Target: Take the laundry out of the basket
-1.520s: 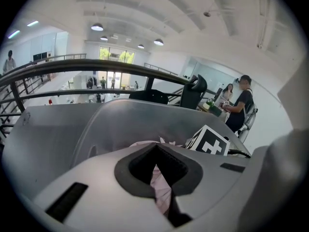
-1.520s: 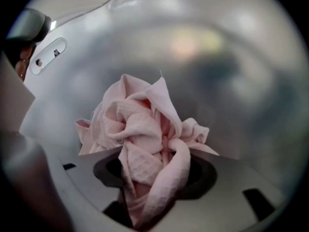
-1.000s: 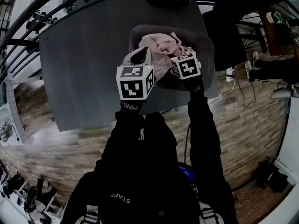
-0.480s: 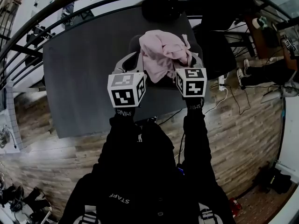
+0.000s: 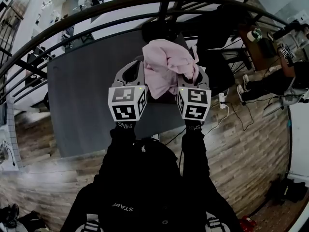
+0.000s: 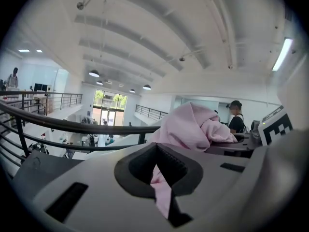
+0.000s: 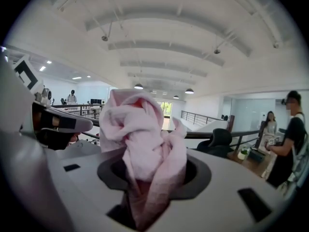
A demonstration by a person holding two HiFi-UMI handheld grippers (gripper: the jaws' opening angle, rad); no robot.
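A pink garment (image 5: 166,66) hangs bunched in the air between my two grippers, above the grey table (image 5: 82,91). My left gripper (image 5: 137,70) is shut on a thin fold of it (image 6: 161,192); the rest bulges beyond the jaws (image 6: 190,127). My right gripper (image 5: 197,77) is shut on a thick twisted wad of the same cloth (image 7: 140,144). Below the garment, a dark piece of the basket (image 5: 161,96) shows between the two marker cubes; most of it is hidden.
A black railing (image 5: 96,13) curves past the table's far side, and a dark chair (image 5: 159,30) stands behind the table. Cables lie on the wooden floor at the right (image 5: 231,105). People stand off to the right (image 7: 292,139).
Both grippers have risen with the pink garment, lifting it up out of the basket. The view has tilted toward the railing.
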